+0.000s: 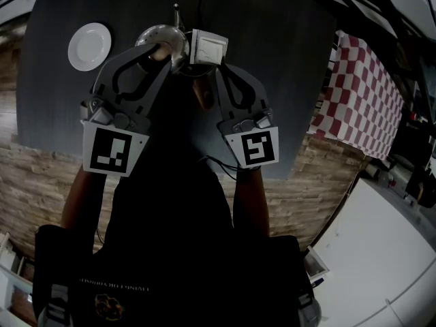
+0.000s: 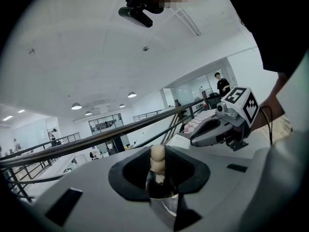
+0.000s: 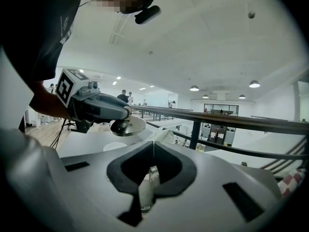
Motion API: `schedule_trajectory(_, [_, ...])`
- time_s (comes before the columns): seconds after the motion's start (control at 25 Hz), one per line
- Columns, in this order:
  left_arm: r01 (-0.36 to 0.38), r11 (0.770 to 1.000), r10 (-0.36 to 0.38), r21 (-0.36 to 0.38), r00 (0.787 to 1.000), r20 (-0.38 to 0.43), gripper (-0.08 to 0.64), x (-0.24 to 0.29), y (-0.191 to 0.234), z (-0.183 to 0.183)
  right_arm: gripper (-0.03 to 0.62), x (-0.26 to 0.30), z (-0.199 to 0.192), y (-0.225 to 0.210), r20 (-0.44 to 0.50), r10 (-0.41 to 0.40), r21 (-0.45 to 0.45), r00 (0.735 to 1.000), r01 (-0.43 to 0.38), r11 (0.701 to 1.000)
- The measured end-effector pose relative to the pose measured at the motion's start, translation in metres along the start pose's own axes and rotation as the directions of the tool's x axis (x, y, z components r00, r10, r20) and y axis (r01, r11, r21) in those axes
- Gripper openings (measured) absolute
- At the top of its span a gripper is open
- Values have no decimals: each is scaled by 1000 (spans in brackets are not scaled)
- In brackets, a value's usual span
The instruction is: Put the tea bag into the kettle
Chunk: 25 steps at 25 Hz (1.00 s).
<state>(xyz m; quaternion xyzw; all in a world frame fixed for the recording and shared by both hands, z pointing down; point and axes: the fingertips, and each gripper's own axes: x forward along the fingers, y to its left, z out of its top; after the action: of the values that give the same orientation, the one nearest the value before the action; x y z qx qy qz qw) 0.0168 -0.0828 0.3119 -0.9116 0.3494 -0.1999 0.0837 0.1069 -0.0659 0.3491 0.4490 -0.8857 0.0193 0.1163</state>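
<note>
lid (image 1: 163,39) 1 | tea bag (image 1: 208,46) 1 | plate (image 1: 89,46) 1 | cloth (image 1: 361,97) 1

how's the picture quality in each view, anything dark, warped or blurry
Head view: underexposed, table nearly black, corners vignetted. Left gripper view: bright, fisheye with black rim, lid knob soft. Right gripper view: bright, lid glints, tea bag blurred up close.

Polished metal kettle lid (image 3: 129,126) — mirror-bright, matt dark table (image 1: 286,80), glossy plate (image 1: 89,46)
</note>
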Motion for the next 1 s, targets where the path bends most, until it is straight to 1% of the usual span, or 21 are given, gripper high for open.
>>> schedule_trajectory(0.4, [-2,1000,2,-3,1000,-4,97,3,0,1,20,2,-2,3,-7,21,6,1000,-21,1000])
schedule_trajectory(1.0, [-3,1000,3,-3,1000,-4,97,3,-1,1,20,2,-3,4,-4,29,8,1000,-29,1000])
